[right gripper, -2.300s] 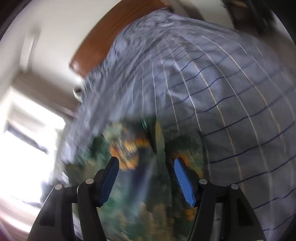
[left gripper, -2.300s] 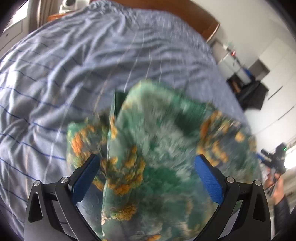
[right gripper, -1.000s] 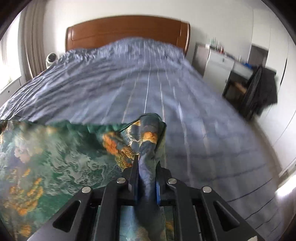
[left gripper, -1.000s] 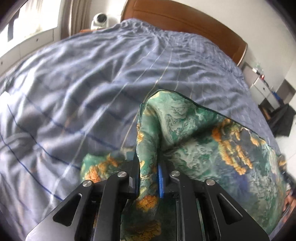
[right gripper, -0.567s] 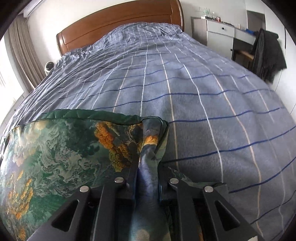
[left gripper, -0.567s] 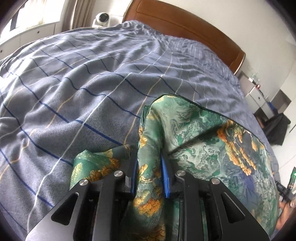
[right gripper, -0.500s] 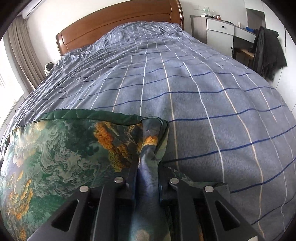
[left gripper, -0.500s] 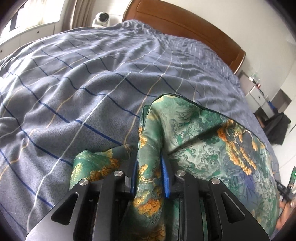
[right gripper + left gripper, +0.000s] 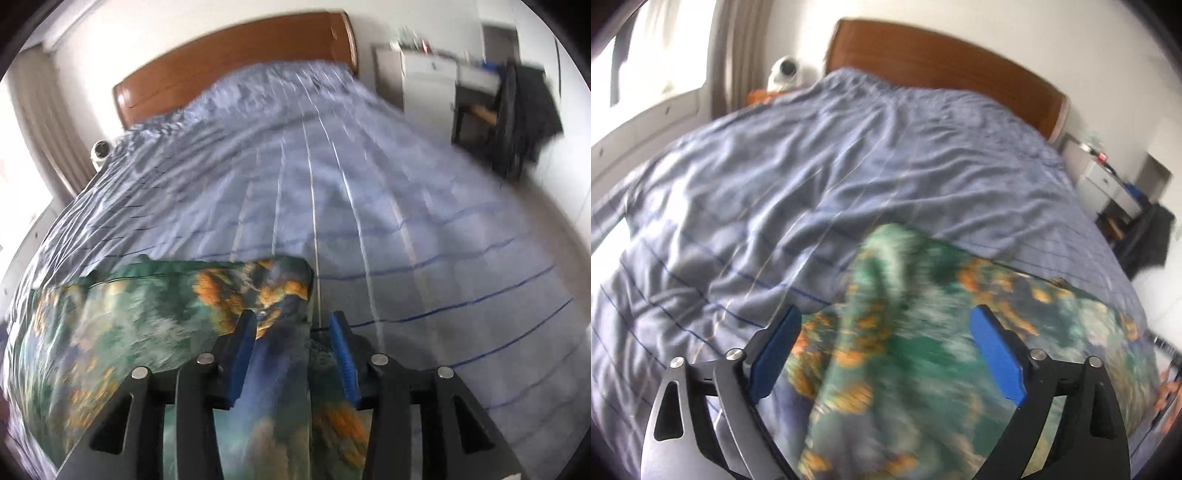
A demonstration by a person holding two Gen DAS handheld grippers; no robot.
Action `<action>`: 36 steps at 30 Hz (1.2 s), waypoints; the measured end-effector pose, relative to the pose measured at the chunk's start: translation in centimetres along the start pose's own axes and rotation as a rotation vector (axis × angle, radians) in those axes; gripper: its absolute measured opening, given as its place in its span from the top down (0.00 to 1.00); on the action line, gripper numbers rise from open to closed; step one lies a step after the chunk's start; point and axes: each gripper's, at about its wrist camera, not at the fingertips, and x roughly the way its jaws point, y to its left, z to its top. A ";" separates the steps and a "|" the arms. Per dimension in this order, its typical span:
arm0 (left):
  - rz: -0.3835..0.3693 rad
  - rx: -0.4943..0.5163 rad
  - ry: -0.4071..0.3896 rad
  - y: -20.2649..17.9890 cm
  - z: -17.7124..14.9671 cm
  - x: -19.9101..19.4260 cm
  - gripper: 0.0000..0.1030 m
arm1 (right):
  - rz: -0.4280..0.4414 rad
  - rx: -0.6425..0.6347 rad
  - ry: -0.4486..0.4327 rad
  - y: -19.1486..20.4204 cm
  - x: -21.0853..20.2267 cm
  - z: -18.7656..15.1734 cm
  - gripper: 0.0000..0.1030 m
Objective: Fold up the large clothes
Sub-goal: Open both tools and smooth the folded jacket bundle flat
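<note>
A green garment with orange flower print (image 9: 923, 325) lies on the blue checked bedspread (image 9: 812, 177). My left gripper (image 9: 886, 325) is open, its blue pads wide apart on either side of a raised fold of the garment. In the right wrist view the garment (image 9: 129, 325) spreads to the left, its corner near my right gripper (image 9: 293, 323). That gripper is open, the pads a hand's width apart, with the cloth lying loose between them. Both views are motion-blurred.
A wooden headboard (image 9: 942, 70) stands at the far end of the bed. A white round device (image 9: 785, 72) sits by the curtain on the left. A white cabinet (image 9: 428, 88) and a chair with dark clothes (image 9: 524, 110) stand on the right.
Both grippers were shut on folds of the garment half a second ago. Both have now opened and let the cloth go, and have pulled back a little.
</note>
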 end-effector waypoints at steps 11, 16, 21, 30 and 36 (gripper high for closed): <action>0.022 0.245 0.111 -5.7 -8.2 1.6 0.04 | 0.159 -0.227 0.126 4.8 -4.5 -10.0 0.59; 0.012 0.274 0.094 -7.0 -7.3 -0.5 0.04 | 0.172 -0.174 0.107 3.1 -4.2 -10.5 0.59; -0.092 0.277 0.052 -10.9 -7.1 -2.5 0.03 | 0.127 -0.244 0.041 5.2 -7.6 -10.6 0.59; -0.067 0.411 0.178 -15.3 -11.6 1.8 0.02 | 0.121 -0.170 0.042 3.6 -9.2 -13.1 0.59; -0.091 0.413 0.189 -15.8 -11.2 0.0 0.02 | 0.138 -0.087 0.039 1.8 -9.3 -15.4 0.59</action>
